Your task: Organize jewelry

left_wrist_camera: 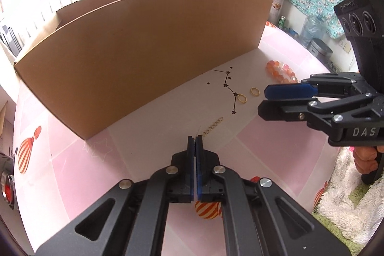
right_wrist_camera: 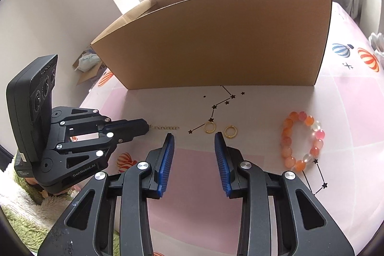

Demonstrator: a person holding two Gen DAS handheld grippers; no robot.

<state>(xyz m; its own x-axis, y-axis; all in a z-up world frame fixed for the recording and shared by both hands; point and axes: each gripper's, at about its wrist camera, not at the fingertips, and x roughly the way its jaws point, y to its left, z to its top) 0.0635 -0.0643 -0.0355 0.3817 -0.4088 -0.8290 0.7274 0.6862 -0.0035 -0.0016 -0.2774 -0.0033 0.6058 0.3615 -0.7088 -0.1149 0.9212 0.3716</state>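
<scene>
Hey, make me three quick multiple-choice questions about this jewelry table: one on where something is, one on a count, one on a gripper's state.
1. Where does the beaded bracelet lie?
A. inside the cardboard box
B. on the tablecloth, right of the gold rings
C. in the right gripper

2. How many gold rings lie on the tablecloth?
A. one
B. two
C. four

3. How do the right gripper jaws stand?
A. apart and empty
B. pressed together
C. closed on the bracelet

Answers: 1 B, it lies flat on the cloth before the cardboard box. 2 B, two hoops lie side by side. 3 A, bare cloth shows between the blue pads.
</scene>
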